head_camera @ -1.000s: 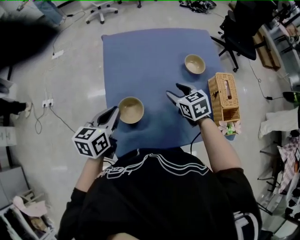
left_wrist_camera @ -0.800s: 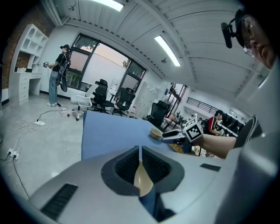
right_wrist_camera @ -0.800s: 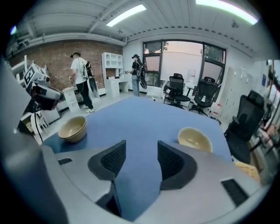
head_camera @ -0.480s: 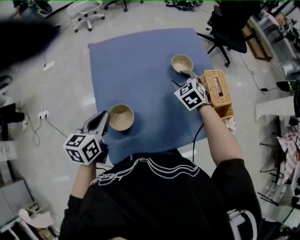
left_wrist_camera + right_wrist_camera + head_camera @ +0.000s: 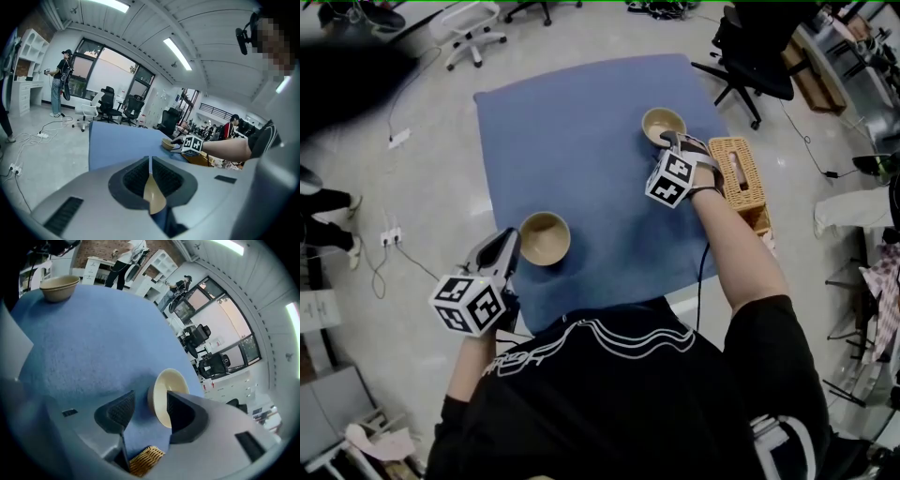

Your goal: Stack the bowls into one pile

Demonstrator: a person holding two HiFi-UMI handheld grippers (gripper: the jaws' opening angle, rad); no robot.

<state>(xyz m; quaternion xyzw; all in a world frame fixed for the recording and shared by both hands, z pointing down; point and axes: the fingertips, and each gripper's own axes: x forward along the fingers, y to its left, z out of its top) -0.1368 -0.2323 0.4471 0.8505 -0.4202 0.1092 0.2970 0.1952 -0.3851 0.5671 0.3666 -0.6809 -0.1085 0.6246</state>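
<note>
Two tan bowls stand on the blue-covered table (image 5: 581, 131). The near bowl (image 5: 545, 237) is at the front left, and my left gripper (image 5: 502, 248) is shut on its left rim; a tan sliver of the bowl (image 5: 152, 194) shows between the closed pads. The far bowl (image 5: 662, 124) sits at the back right. My right gripper (image 5: 676, 142) is open and straddles its near rim: in the right gripper view the bowl (image 5: 164, 394) lies between the pads (image 5: 123, 409), one outside and one over the inside, neither pressing. The near bowl (image 5: 58, 288) shows far off.
A wicker tissue box (image 5: 738, 173) stands at the table's right edge, just beside my right hand. Office chairs (image 5: 750, 56) ring the far side, and cables and a power strip (image 5: 389, 234) lie on the floor at the left. People stand in the background.
My right gripper has moved from the table's middle out to the far bowl and rolled over, its jaws now around the rim. The left gripper stays on the near bowl.
</note>
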